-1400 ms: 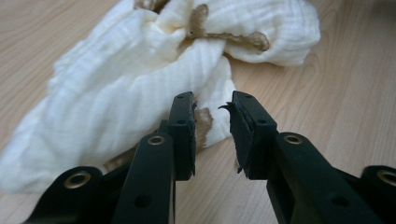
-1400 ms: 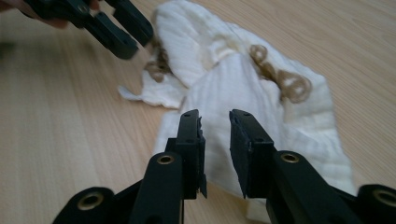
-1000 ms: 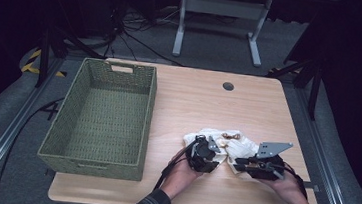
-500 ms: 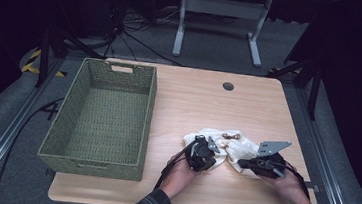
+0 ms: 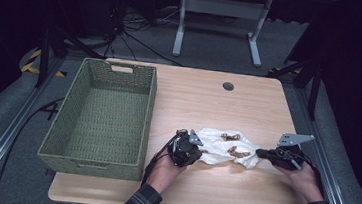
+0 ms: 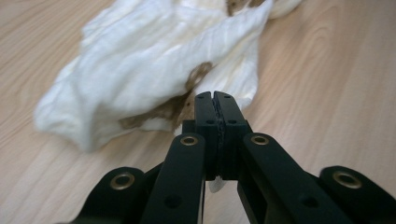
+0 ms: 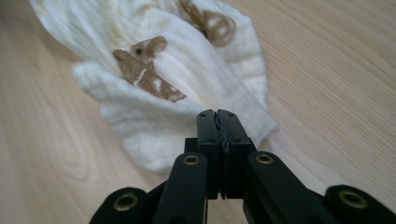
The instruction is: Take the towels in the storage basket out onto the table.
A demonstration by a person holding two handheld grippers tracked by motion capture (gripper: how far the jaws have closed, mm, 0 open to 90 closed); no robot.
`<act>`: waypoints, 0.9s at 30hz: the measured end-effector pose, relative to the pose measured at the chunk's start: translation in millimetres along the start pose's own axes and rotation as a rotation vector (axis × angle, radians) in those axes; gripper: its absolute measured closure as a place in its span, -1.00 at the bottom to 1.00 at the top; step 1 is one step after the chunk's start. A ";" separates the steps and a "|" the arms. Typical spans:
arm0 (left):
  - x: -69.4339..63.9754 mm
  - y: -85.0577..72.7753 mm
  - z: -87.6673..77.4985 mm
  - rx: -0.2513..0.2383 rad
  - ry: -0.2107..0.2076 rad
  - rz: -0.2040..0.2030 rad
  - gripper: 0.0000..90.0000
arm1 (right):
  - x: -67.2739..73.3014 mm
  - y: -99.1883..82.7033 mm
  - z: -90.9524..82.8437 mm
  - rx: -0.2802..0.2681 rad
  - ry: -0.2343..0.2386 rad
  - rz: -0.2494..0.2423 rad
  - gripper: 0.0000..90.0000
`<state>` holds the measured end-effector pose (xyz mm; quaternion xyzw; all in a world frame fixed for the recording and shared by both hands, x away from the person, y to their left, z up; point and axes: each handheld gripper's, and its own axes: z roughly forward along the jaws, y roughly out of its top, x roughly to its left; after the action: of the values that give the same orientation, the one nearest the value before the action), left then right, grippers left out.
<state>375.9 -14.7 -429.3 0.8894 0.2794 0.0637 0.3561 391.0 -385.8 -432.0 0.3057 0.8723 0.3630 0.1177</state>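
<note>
**Grippers clamped on a white cloth, one at each end**

Left gripper (image 5: 191,144) and right gripper (image 5: 263,153) lie low over the table (image 5: 248,108), one at each end of a cloth (image 5: 227,151) stretched between them. In each gripper view the two black jaws stand pressed together. In the left gripper view (image 6: 215,95) a scrap of white fabric shows below the closed pads; in the right gripper view (image 7: 217,113) the cloth's edge runs under the tips. Both sets of jaws have just been closing, with cloth between them.

Cloth: white, soft and finely ribbed, printed with small brown figures (image 7: 145,70). It is crumpled and folded over on itself, with rounded, bunched edges. It lies on the near right part of the table, to the right of a green woven basket (image 5: 102,119) and apart from it.

Change from the earlier frames: the hands were closer together then, and the cloth sat as a compact heap between them. Now the right hand (image 5: 305,176) has drawn away to the right, the left hand (image 5: 165,168) has shifted slightly, and the cloth is pulled out longer along the table edge. The basket has kept its place at the left of the table.
</note>
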 end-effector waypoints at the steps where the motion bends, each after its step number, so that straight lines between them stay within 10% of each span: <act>1: 3.0 -0.8 -1.5 0.010 0.011 -0.013 0.99 | -3.8 -1.8 1.8 0.014 -0.017 0.008 0.98; 8: 9.0 -4.8 5.9 0.032 0.003 -0.035 0.99 | -12.5 -5.8 1.4 0.011 -0.034 0.033 0.91; 14: 4.9 -5.0 7.6 0.039 -0.012 -0.030 0.99 | 3.1 -2.7 -15.3 -0.063 0.011 0.018 0.74; 27: 4.8 -6.3 10.3 0.060 -0.026 -0.031 0.99 | 35.0 -20.5 -12.1 0.002 0.087 -0.041 0.68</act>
<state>380.3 -14.6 -441.5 0.8961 0.2902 0.0385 0.3337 349.2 -382.2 -437.3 0.2717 0.8831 0.3725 0.0868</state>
